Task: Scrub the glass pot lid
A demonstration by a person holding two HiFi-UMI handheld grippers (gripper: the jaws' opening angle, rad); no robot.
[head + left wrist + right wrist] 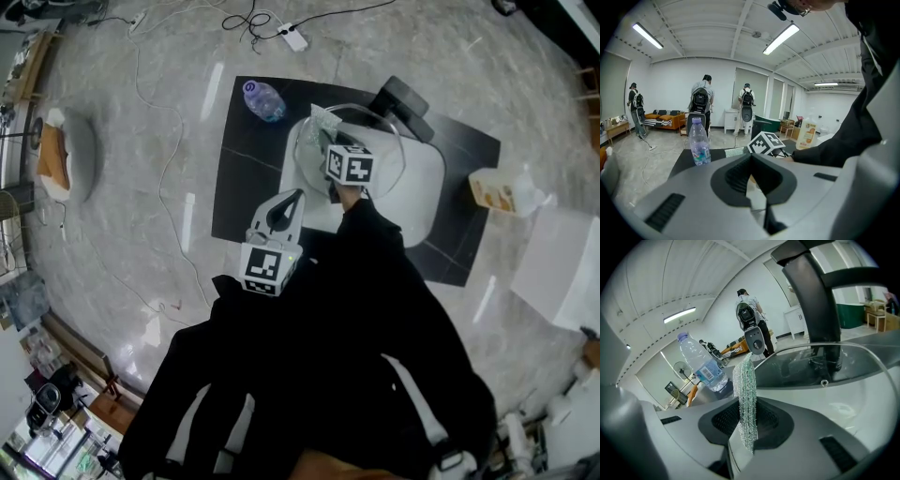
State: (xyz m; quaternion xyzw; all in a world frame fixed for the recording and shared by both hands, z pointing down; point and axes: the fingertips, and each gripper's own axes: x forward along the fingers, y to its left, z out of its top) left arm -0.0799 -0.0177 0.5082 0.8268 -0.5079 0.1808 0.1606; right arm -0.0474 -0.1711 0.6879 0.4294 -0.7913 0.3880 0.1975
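Note:
The glass pot lid lies in a white basin on a black mat; its black handle sticks out at the far side. In the right gripper view the lid and its dark handle are just ahead. My right gripper is shut on a glittery mesh scrub cloth, held over the lid's near rim. My left gripper hovers shut at the basin's near left corner with nothing between its fingers.
A plastic water bottle stands on the mat left of the basin. An orange detergent container and a white sheet are off to the right. A power strip with cables lies beyond the mat. People with backpacks stand far off.

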